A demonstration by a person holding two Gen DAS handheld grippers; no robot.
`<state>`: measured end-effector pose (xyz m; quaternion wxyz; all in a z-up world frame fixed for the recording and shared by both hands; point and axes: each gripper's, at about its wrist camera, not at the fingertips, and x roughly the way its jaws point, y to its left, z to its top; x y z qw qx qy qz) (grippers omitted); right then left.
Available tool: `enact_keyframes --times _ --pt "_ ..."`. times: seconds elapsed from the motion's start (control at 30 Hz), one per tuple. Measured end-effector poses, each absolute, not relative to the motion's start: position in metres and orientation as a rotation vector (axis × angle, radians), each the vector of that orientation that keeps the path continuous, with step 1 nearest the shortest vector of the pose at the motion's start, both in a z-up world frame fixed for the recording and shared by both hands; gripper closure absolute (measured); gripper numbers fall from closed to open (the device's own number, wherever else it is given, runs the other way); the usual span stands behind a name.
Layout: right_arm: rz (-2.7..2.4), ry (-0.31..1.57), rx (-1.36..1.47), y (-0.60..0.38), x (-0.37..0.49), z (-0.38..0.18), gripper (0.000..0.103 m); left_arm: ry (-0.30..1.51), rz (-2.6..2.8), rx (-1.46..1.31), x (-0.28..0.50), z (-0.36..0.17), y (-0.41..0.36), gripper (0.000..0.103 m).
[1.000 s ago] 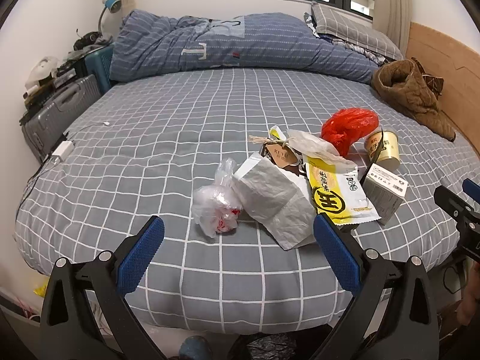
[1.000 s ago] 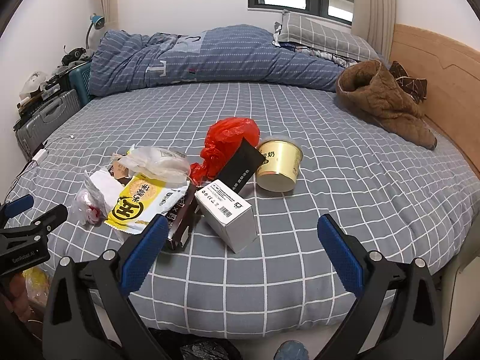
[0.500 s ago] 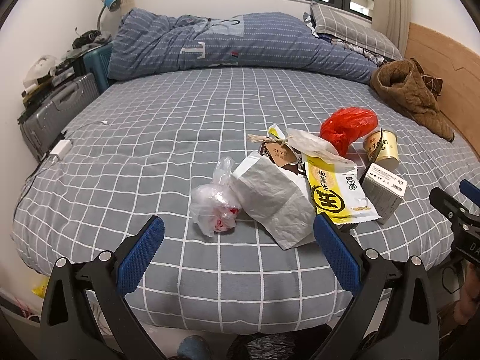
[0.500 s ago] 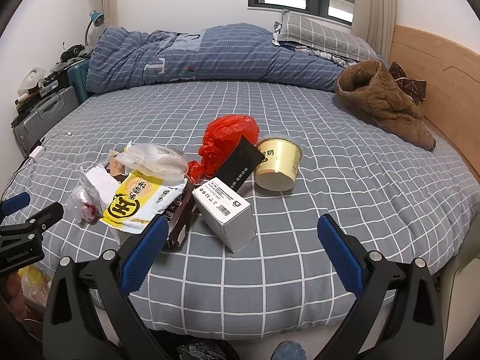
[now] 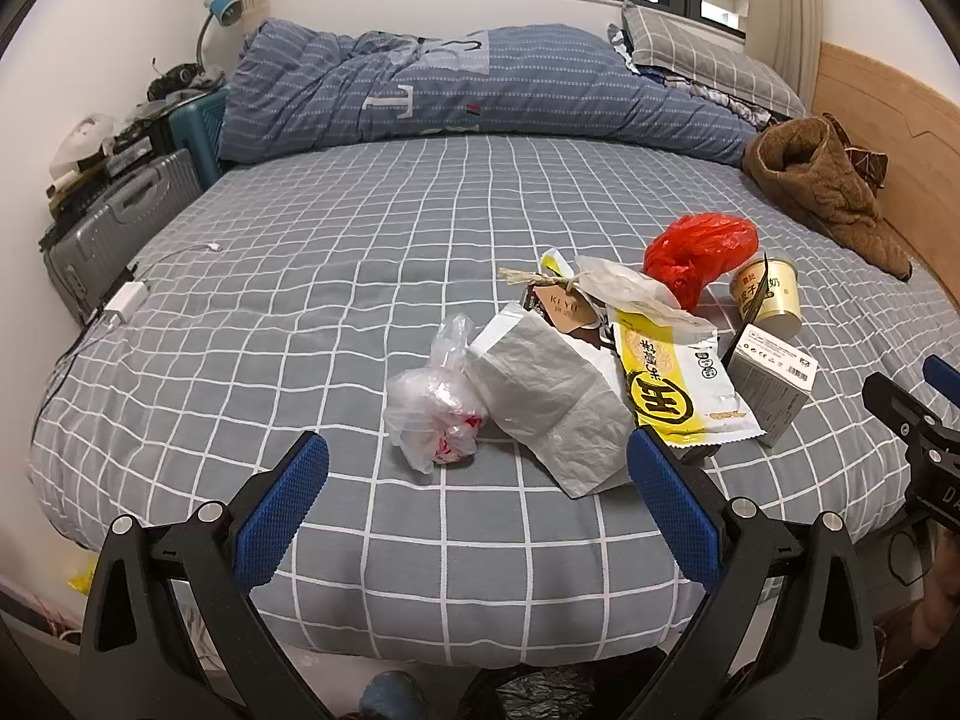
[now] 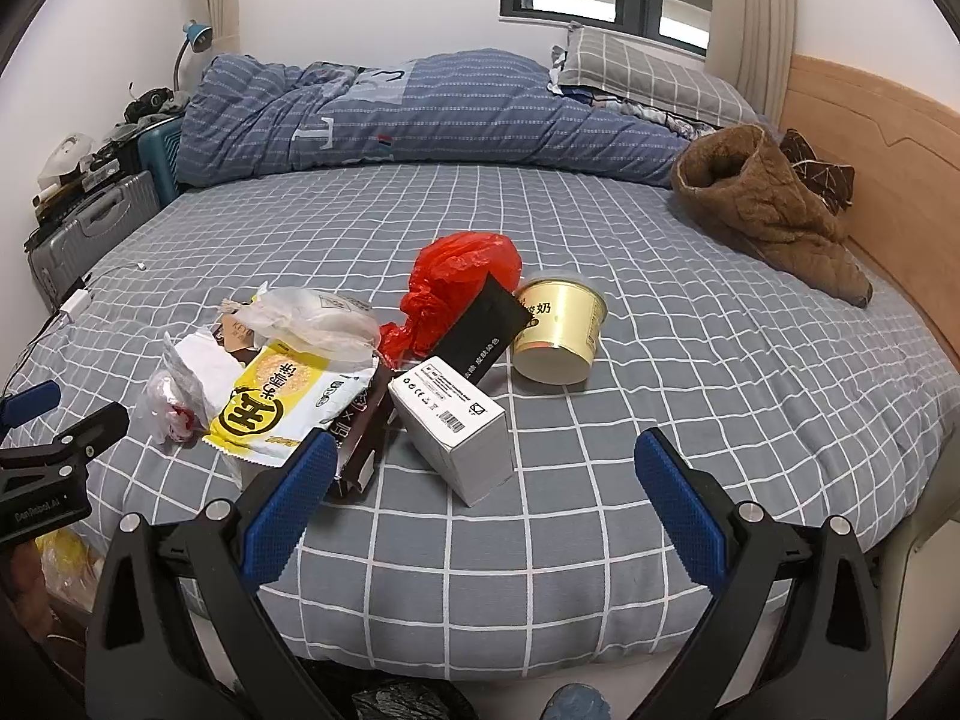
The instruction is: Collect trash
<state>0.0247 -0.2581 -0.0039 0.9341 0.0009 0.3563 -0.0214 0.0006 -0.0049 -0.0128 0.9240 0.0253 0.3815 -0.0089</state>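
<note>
My left gripper (image 5: 477, 477) hangs wide open and empty over the near edge of the bed (image 5: 336, 276); my right gripper (image 6: 480, 474) is equally spread, holding nothing. Just beyond my left fingers lies the knotted clear bag (image 5: 435, 411), touching the crumpled grey paper bag (image 5: 549, 405); to that paper's right sit the yellow wrapper (image 5: 675, 384) and white box (image 6: 456, 423). The clear bag looks feather-light, soft and slippery (I'd pinch its bunched neck).

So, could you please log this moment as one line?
phase: approach | left gripper: open, empty | right gripper: open, empty | trash pile: on bed, untouched
</note>
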Motion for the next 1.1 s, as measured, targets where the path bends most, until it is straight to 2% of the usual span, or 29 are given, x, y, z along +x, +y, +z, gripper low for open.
enact_keyframes --times 1.1 --pt "-0.060 0.736 0.007 -0.2618 0.0267 -0.0060 0.007 0.790 -0.012 0.045 0.0015 -0.0130 -0.0015 0.006"
